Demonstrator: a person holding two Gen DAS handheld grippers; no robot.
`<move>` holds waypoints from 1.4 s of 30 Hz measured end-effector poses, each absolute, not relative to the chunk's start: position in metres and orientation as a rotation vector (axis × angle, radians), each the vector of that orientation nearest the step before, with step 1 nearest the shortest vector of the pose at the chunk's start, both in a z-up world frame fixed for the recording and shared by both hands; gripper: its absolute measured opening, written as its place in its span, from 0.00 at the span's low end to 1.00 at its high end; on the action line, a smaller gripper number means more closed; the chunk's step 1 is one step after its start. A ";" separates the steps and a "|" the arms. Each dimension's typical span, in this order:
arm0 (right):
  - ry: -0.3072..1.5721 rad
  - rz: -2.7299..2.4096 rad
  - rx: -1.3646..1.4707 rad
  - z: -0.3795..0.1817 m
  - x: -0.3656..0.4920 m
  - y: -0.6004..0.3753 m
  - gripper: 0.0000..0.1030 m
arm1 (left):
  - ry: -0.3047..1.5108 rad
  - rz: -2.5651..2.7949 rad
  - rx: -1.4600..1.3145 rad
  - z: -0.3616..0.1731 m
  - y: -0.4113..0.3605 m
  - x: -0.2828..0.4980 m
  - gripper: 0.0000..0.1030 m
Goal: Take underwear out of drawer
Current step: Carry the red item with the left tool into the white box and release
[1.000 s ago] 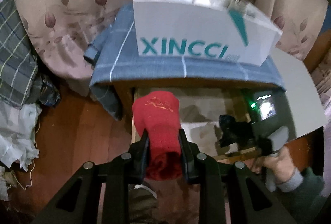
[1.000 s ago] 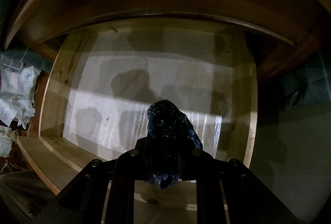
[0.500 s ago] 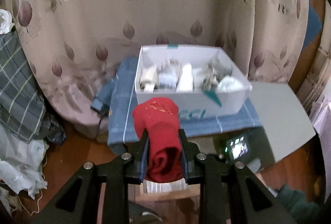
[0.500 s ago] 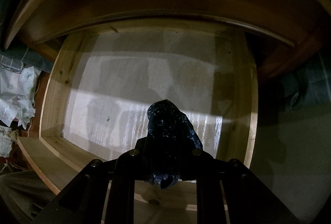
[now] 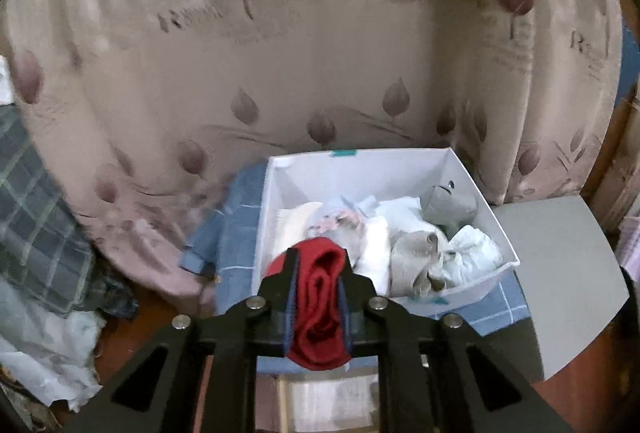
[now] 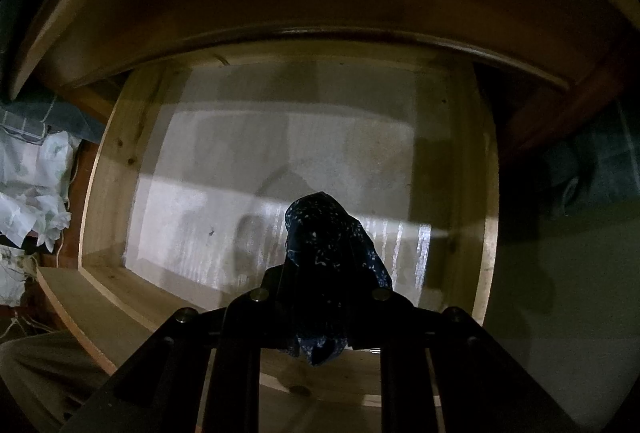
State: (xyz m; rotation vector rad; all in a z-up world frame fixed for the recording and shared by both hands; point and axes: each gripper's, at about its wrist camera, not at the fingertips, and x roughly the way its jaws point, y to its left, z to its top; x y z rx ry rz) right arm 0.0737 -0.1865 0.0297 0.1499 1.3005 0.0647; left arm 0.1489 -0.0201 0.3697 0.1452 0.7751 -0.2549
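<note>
Left gripper (image 5: 318,273) is clenching the red underwear (image 5: 320,307) just before the white box (image 5: 384,163), while right gripper (image 6: 320,273) is gripping the dark speckled underwear (image 6: 326,233) over the open drawer (image 6: 120,169).

Left wrist view: box (image 5: 472,173) set on a cloth (image 5: 236,233), before a curtain (image 5: 320,73); folded garments (image 5: 400,233) packed inside the box. Panel (image 5: 560,273) placed right of the box. Bundle (image 5: 320,305) held in front of the box's near-left corner.

Right wrist view: drawer (image 6: 104,169) pulled out under a tabletop edge (image 6: 320,33); rumpled sheets (image 6: 32,185) left of it. Second bundle (image 6: 328,233) held over the drawer's near part.
</note>
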 end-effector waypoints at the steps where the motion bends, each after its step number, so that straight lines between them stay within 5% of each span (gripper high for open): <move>1: 1.303 0.063 0.152 0.029 0.074 -0.187 0.16 | 0.795 -0.240 0.112 0.365 -0.021 0.160 0.15; 21: 1.324 0.090 0.210 0.027 0.081 -0.187 0.16 | 0.669 -0.198 0.050 0.393 -0.029 0.227 0.15; 42: 1.321 0.072 0.197 0.027 0.081 -0.187 0.16 | 0.928 -0.172 0.154 0.286 -0.013 0.230 0.18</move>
